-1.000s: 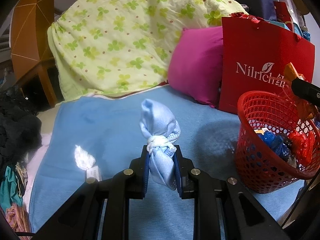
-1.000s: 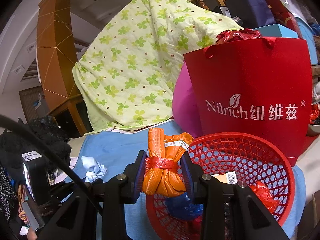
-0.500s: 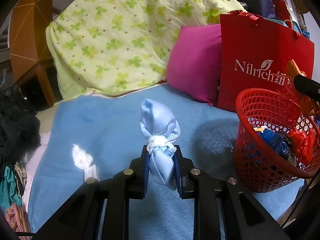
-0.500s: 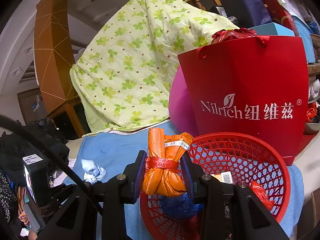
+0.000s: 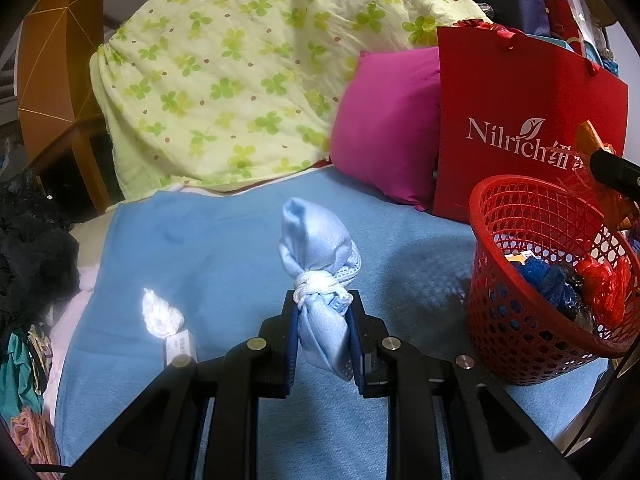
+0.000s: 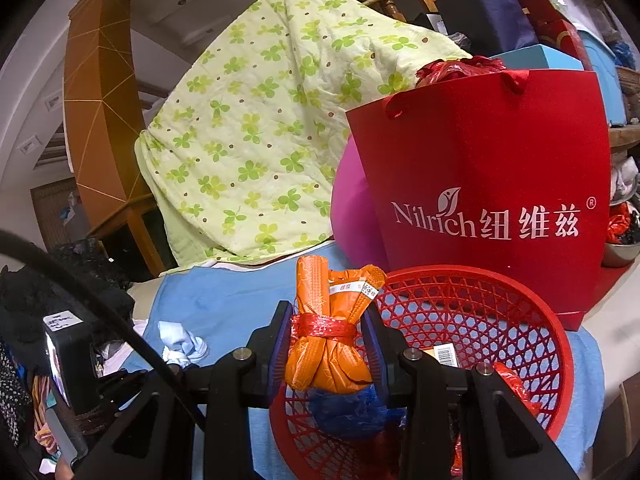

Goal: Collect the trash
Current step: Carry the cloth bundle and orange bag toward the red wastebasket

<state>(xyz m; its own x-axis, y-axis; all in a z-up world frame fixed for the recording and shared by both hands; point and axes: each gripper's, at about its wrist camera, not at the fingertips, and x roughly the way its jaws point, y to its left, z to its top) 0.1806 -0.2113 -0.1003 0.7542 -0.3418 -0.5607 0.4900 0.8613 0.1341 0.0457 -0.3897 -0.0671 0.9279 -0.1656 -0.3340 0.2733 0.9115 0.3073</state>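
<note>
Here, on a bed spread with a blue blanket [image 5: 224, 240], a person working two hand-held grippers is gathering rubbish into a red mesh basket [image 6: 472, 280] that is sitting near the blanket's edge, just in front of a red paper gift bag [image 6: 480, 160] and a magenta pillow [image 5: 388, 120]. The basket is already holding blue and red wrappers, so it is evidently serving as the bin, placed within easy reach of both hands.

The right gripper [image 6: 328, 344] is hanging over the basket's near rim, its jaws clamped tight on an orange bundle [image 6: 328, 332] tied round the middle with red string. Held there, directly above the wrappers, the bundle appears ready to be dropped in once the jaws are let go.

The left gripper [image 5: 324, 336] is waiting further back over the blanket, well apart from the basket, its jaws pinched on the lower half of a pale blue knotted bundle [image 5: 316, 248] that is standing upright above the pads; it is likely being kept clear until the basket is free.

More trash is lying loose on the blanket to the left: a crumpled white tissue [image 5: 160, 312] touching a small paper label [image 5: 180, 344].
</note>
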